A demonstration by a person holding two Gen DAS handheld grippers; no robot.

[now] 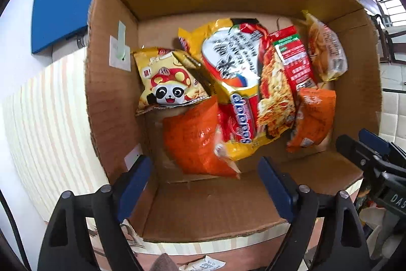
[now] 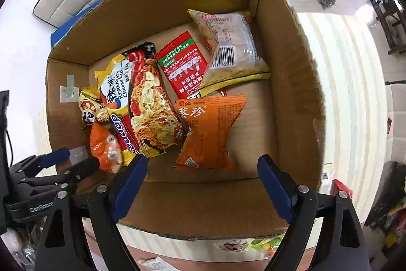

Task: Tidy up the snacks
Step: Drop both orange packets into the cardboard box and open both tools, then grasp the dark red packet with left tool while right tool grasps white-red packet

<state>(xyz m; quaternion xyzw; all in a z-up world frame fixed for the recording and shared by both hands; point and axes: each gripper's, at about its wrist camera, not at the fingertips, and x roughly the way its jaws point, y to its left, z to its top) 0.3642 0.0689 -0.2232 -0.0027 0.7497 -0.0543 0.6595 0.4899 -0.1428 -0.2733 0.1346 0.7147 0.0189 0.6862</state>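
Looking down into the cardboard box, snacks piling inside. Lying mid-box, the big noodle pack: light, crinkly, slippery, probably best pinched along a sealed edge. Resting beside it, the orange bag, soft. Hovering at the box's near wall, left gripper and right gripper, both gaping wide, carrying nothing.

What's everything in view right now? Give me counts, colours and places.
cardboard box: 1, brown, open-topped, on the striped surface
noodle packet: 1, yellow and red, box centre
panda snack bag: 1, yellow, left wall
orange snack bags: 2, near side of box
red sachet: 1, behind the noodles
clear-backed packet: 1, yellow-edged, far right corner
striped surface: 1, cream, under the box
left gripper: blue pads, open, empty
right gripper: blue pads, open, empty
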